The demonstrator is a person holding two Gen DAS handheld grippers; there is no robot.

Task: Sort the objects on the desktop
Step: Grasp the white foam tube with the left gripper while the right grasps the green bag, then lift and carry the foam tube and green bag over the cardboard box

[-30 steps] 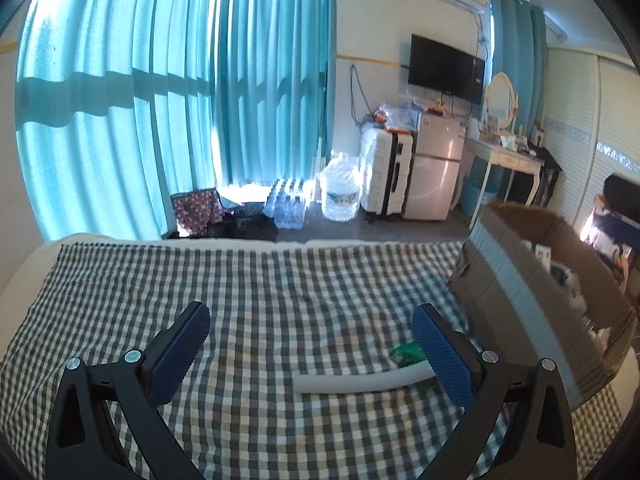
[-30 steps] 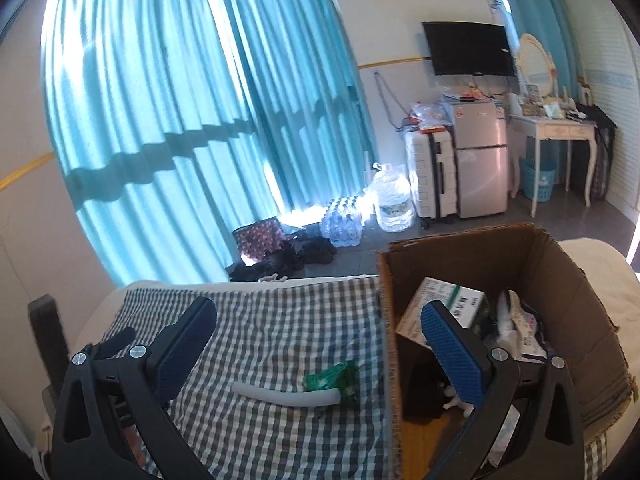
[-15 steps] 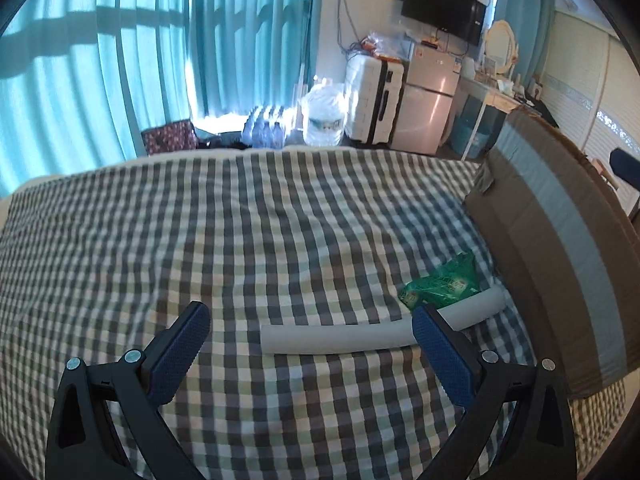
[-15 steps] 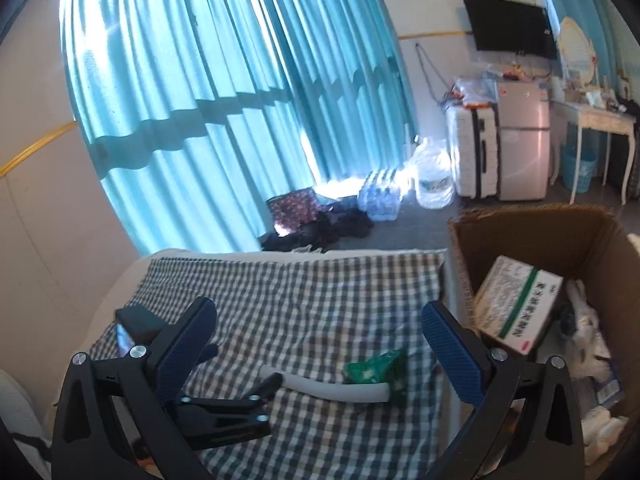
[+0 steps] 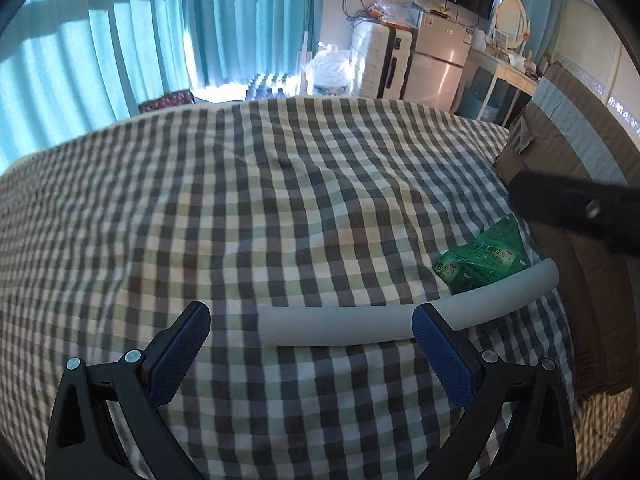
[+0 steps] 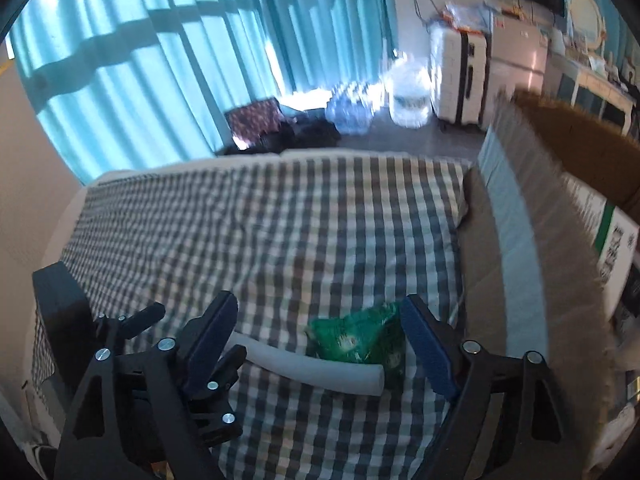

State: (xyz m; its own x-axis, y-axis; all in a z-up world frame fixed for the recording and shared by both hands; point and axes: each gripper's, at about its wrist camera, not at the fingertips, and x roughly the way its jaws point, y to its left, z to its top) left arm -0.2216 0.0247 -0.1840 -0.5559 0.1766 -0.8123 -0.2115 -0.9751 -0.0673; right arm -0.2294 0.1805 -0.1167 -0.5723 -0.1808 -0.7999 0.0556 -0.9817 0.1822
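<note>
Both grippers tilt down toward the checked cloth (image 5: 280, 200). The left gripper (image 5: 310, 330) stands wide open, gripping nothing, with the white foam tube (image 5: 340, 326) lying across between its pads. The right gripper (image 6: 318, 330) has just been narrowing its jaws, which bracket the green packet (image 6: 356, 338) without pressing it. The packet lies against the tube beside the blurred cardboard box (image 6: 516, 216), whose contents are cut off.

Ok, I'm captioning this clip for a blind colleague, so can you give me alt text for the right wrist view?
The right tool, jaws open and just narrowing, hangs over a green packet that lies against a white foam tube on a checked cloth. The left tool reaches toward the tube's far end, and an open cardboard box stands at right.
</note>
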